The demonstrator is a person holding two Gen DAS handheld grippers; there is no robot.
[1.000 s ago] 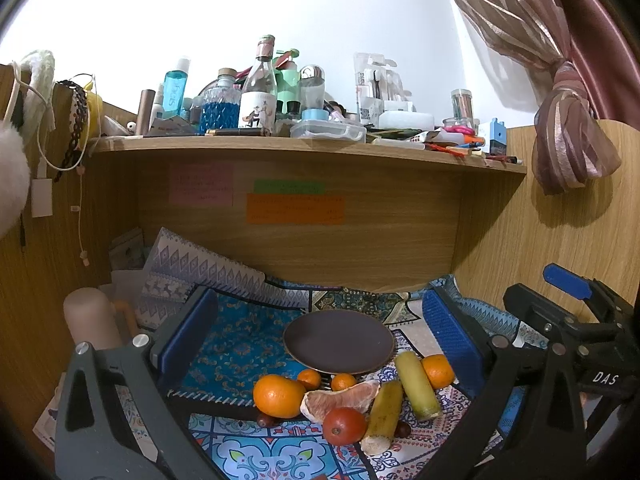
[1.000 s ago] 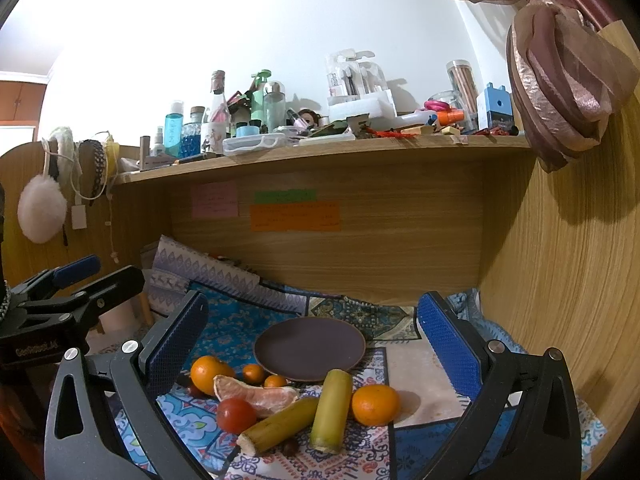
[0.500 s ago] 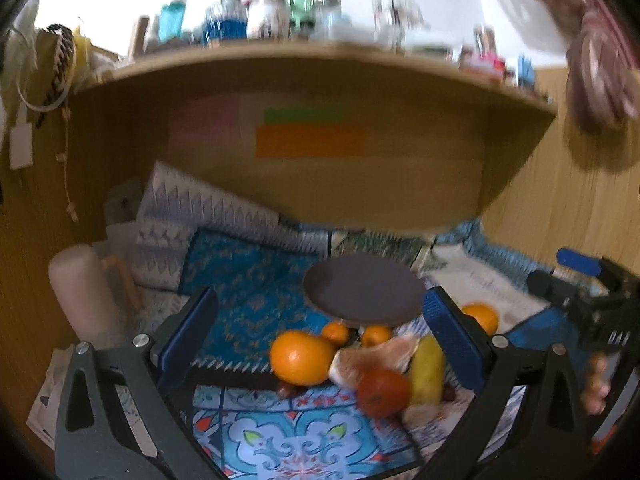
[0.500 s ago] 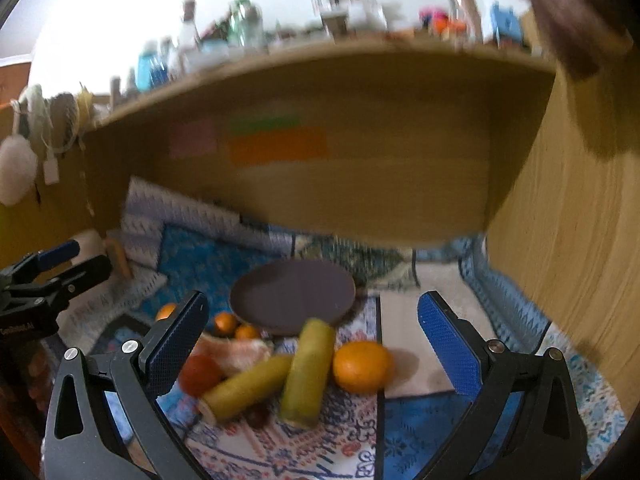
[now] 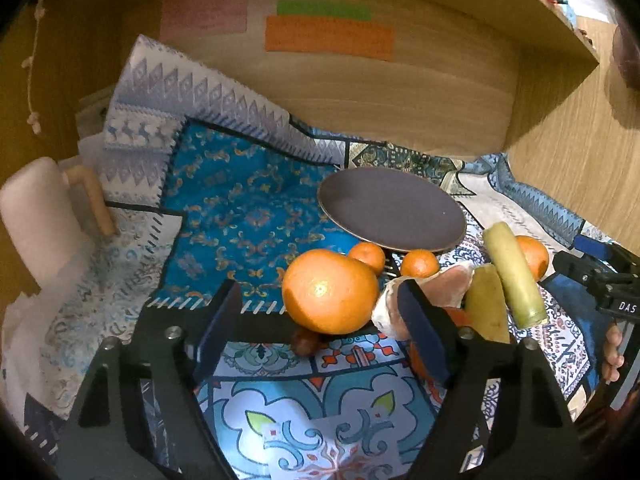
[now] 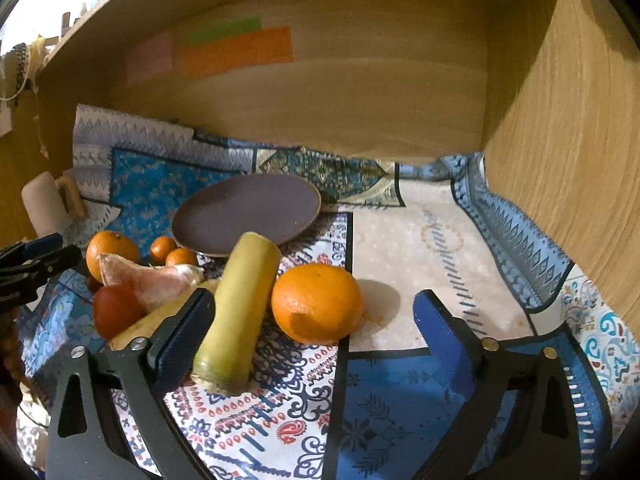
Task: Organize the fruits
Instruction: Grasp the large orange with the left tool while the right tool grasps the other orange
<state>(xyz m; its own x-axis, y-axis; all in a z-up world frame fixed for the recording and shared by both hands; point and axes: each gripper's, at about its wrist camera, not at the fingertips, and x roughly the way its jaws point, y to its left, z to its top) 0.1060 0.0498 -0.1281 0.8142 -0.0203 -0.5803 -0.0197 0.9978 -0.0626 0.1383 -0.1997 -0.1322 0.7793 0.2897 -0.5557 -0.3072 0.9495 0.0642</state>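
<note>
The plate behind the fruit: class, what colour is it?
The plate is a plain dark purplish brown, no pattern. The right wrist view shows it best.

Wooden desk alcove under shelf; sticky notes on back panel; patterned blue cloth covering desktop.

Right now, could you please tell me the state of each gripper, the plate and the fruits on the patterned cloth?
Left gripper: jaws closing, large orange between them, not gripped.
Right gripper: jaws closing around the lone orange and a cane piece, pads not touching.
Dark round plate: empty, flat on the cloth.
Large orange: whole, unpeeled.
Lone orange: whole, on the cloth.
Pink citrus segment: peeled.
Two yellow-green cane pieces: lying flat.
Red tomato: whole.
</note>
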